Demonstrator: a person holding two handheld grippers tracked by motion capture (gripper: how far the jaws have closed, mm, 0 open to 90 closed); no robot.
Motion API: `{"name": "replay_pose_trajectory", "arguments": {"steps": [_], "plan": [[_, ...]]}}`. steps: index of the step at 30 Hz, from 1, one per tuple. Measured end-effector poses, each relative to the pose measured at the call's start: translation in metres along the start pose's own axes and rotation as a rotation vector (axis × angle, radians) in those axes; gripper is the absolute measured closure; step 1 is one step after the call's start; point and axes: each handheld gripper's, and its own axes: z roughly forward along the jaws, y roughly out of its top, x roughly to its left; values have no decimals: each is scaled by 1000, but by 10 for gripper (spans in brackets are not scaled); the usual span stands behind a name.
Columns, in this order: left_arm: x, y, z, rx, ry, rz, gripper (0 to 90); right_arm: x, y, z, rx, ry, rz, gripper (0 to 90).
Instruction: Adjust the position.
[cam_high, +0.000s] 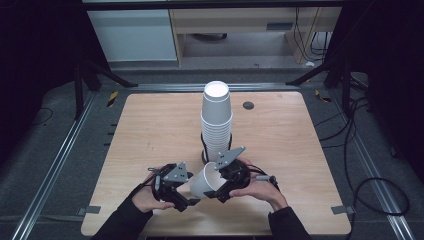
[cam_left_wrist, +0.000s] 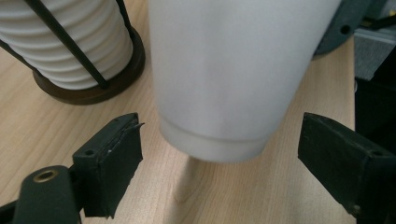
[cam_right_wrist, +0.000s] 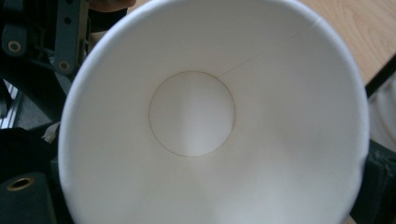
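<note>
A single white paper cup (cam_high: 204, 182) is held tilted just above the wooden table (cam_high: 150, 130) near its front edge, mouth toward the right. My right gripper (cam_high: 218, 190) is shut on its rim; the right gripper view looks straight into the cup (cam_right_wrist: 191, 114), with the right gripper (cam_right_wrist: 205, 191) showing a jaw at each side. My left gripper (cam_high: 191, 199) is open at the cup's base. In the left gripper view, the cup's base (cam_left_wrist: 219, 93) hangs between the left gripper's (cam_left_wrist: 219, 154) spread jaws, touching neither. A tall stack of upside-down white cups (cam_high: 216, 117) stands mid-table.
The stack (cam_left_wrist: 65, 46) sits in a dark round wire holder (cam_left_wrist: 93, 91), just behind the held cup. A small dark round cap (cam_high: 248, 105) is set in the table at the back right. Black stand legs (cam_high: 107, 75) and cables (cam_high: 370, 190) lie on the floor around the table.
</note>
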Motion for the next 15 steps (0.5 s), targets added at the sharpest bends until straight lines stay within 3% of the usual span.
{"name": "replay_pose_trajectory", "arguments": {"steps": [15], "plan": [[-5, 1, 5, 6, -8, 18, 221, 8, 6, 13, 6, 42, -24, 77]]}}
